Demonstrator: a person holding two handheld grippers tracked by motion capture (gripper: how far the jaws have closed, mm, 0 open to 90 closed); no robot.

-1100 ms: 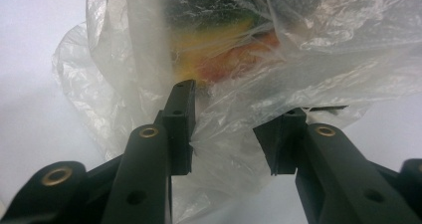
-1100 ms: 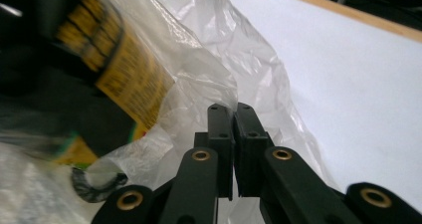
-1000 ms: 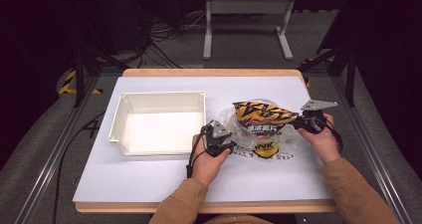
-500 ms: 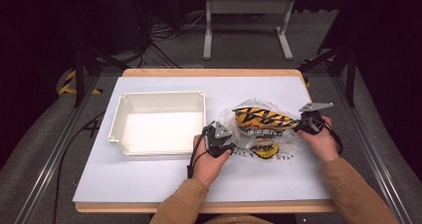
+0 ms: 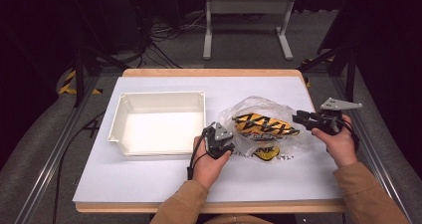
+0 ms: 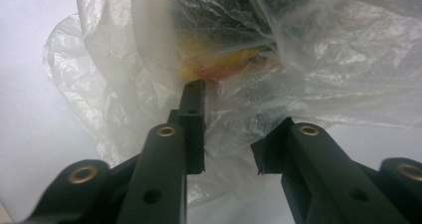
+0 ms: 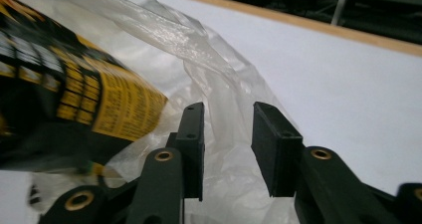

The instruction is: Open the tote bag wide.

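Since the earlier high views, the right claw [image 5: 301,118] has let go: its jaws have just been opening and now stand apart, with loose film of the clear plastic bag [image 5: 259,109] between them but no pad pressing on it. That hand has also drawn back a little toward the right edge of the surface [image 5: 149,184] and lifted slightly. The bag has slumped lower and flatter; the yellow-black snack packet [image 5: 263,125] inside lies more level than before. The left claw [image 5: 226,142] has not shifted place; its jaws have just been closing a bit, yet a gap remains between them in the left gripper view, bag film bunched in front and partly between the tips. Whether the pads actually pinch the film there is unclear, looks not. The white tray [image 5: 161,97] is unchanged, left of the bag, apart from it.

Bag sits right of centre on the surface, between the two claws, left claw at its near-left edge, right claw just beside its right edge.

Hard to make out: packet print is blurred behind the film; a second yellow label [image 5: 266,153] under the bag is partly covered. In the right gripper view the packet [image 7: 74,99] is cut off at the left edge. Left claw tips are hidden by the hand in the high view.
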